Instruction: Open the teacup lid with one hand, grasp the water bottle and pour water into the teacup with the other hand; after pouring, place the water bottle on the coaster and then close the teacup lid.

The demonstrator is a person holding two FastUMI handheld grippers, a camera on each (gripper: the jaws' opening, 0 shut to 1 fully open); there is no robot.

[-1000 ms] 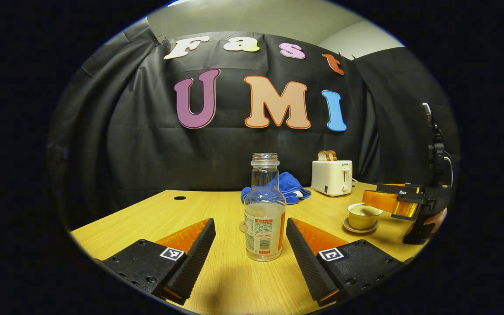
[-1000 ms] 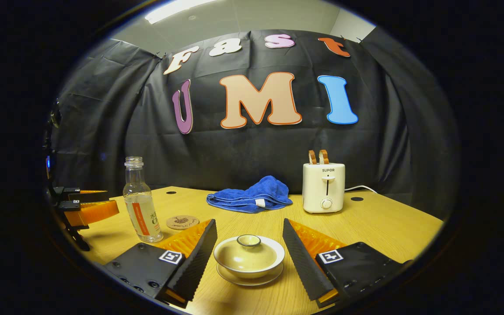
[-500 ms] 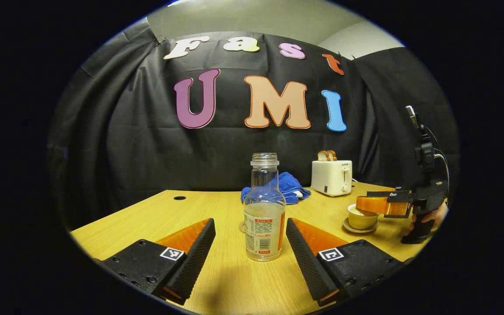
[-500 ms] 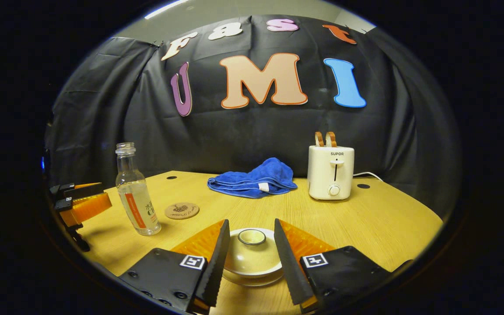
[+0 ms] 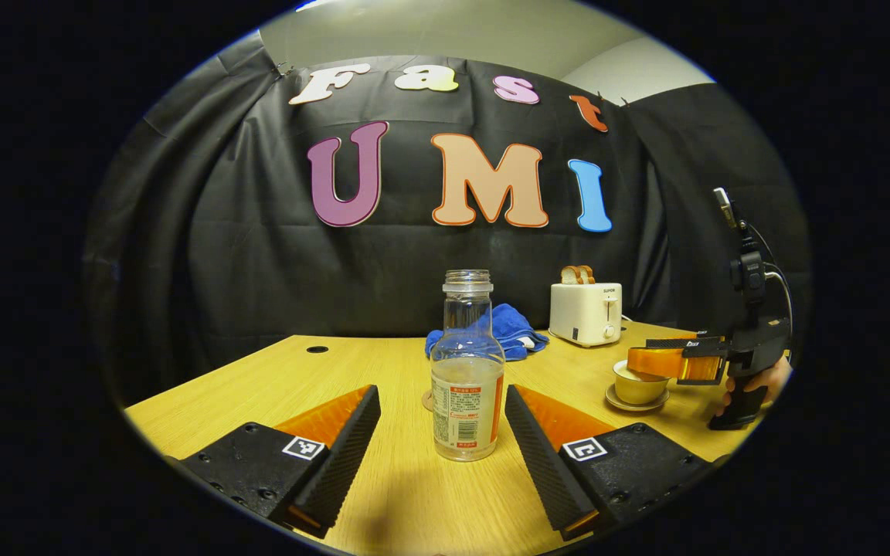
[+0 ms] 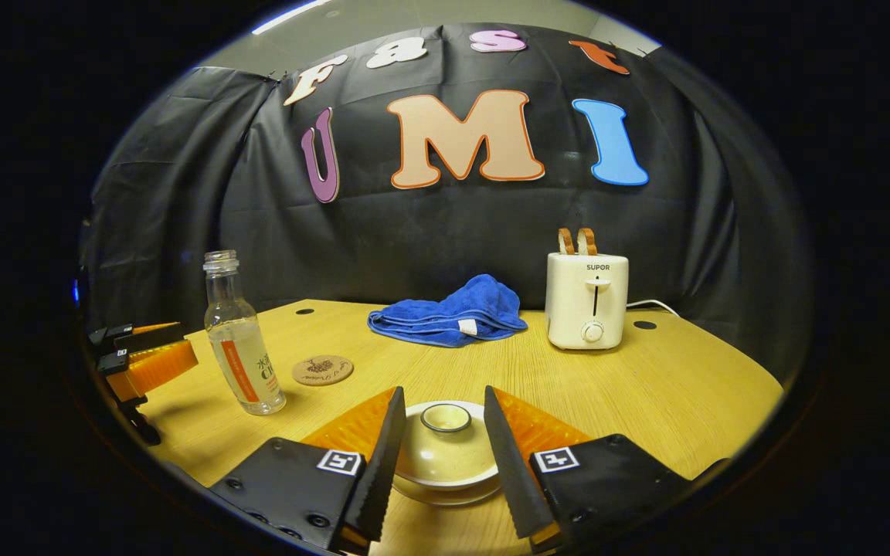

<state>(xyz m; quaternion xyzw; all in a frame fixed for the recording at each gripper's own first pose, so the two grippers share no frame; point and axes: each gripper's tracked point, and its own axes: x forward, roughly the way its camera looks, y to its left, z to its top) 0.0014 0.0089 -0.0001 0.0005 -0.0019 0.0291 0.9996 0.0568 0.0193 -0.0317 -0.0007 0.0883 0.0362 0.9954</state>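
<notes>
A clear, capless water bottle (image 5: 467, 386) with a little water stands upright between the fingers of my left gripper (image 5: 441, 390), which is open with a gap on each side. From the right gripper view the bottle (image 6: 240, 347) is at the left, with the left gripper (image 6: 144, 359) beside it and a round cork coaster (image 6: 323, 370) to its right. The cream teacup (image 5: 638, 382) sits on its saucer (image 6: 445, 492). My right gripper (image 6: 443, 390) is closed in on the teacup lid (image 6: 445, 452), both fingers against its sides, the knob between them.
A blue towel (image 6: 449, 318) lies at the back of the wooden table (image 6: 684, 386). A white toaster (image 6: 587, 301) holding two slices stands at the back right. A hand (image 5: 758, 382) holds the right gripper (image 5: 673, 361) near the table's right edge.
The right gripper came forward and down over the cup and its fingers narrowed onto the lid; in the last half second it hardly moved. The left gripper and bottle stayed still.
</notes>
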